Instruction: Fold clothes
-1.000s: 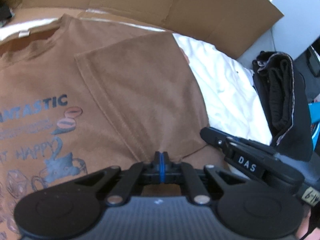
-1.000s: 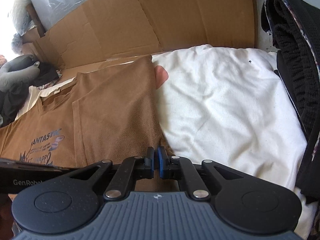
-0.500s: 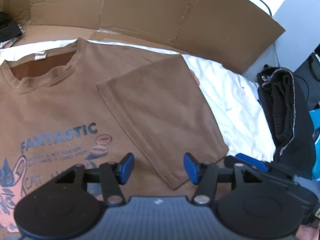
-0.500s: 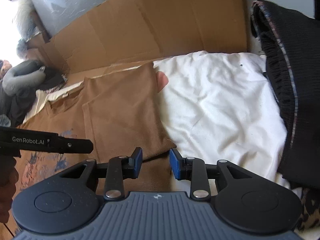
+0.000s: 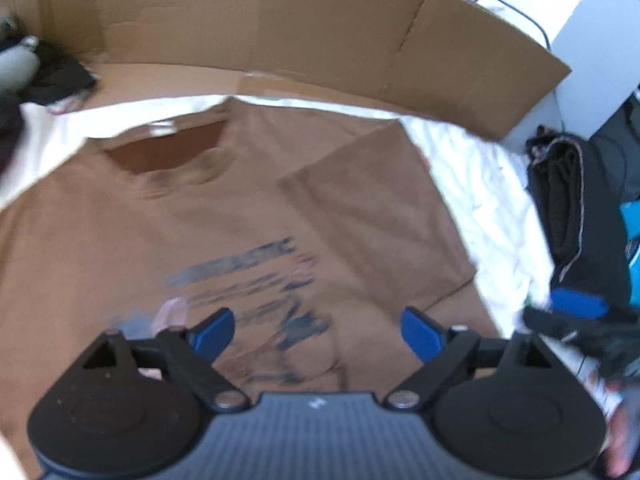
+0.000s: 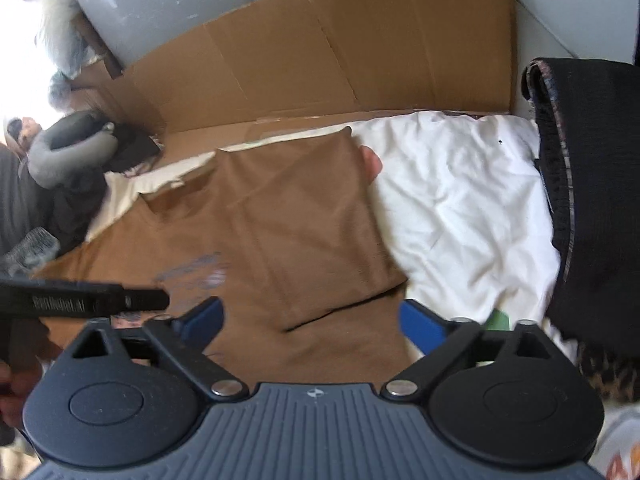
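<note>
A brown T-shirt (image 5: 160, 232) with a blue print lies flat on a white sheet (image 5: 492, 216). Its right sleeve (image 5: 372, 216) is folded in over the chest; the same folded sleeve (image 6: 304, 224) shows in the right wrist view on the T-shirt (image 6: 168, 248). My left gripper (image 5: 318, 330) hovers above the print, its jaws opening wide with nothing between them. My right gripper (image 6: 312, 320) hangs above the sleeve's lower corner, jaws also opening, holding nothing. The left gripper's finger (image 6: 88, 303) crosses the right view at the left; the right gripper's blue pad (image 5: 576, 305) shows at the left view's right edge.
Flattened cardboard (image 5: 280, 40) stands along the far side of the sheet (image 6: 460, 208). A folded black garment (image 6: 592, 184) lies at the right. A grey neck pillow (image 6: 68, 148) and dark clothes lie at the far left.
Both grippers were shut on the folded sleeve's lower edge, let it go and opened wide. Both have risen away from the shirt, so more of it shows.
</note>
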Demonstrator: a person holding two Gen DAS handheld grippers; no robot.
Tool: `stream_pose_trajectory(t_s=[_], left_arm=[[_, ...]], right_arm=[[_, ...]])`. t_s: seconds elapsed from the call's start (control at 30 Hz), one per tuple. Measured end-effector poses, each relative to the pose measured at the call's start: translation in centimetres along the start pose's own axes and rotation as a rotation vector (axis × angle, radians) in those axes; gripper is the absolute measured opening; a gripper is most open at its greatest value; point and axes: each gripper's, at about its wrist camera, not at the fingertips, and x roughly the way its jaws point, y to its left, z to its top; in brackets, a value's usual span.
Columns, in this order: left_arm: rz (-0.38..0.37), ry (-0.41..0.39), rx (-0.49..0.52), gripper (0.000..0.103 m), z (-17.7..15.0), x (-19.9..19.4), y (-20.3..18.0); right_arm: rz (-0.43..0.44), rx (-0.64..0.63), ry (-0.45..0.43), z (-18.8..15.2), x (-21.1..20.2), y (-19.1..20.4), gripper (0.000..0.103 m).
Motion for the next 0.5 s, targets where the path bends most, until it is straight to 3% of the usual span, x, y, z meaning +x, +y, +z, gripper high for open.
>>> stream_pose_trajectory(t_s=[0.3,0.5], left_arm=[[0.030,-0.041,-0.008,0.095,-1.0,-9.8,1.9],[0.035,-0.084,-0.058,0.098,-1.1,-17.0,3.2]], right_arm=[[-0.008,-0.038,0.002,3.1,-8.9,4.2,0.103],[-0.085,0.003,-0.019,6.1,-15.5,6.7,0.103]])
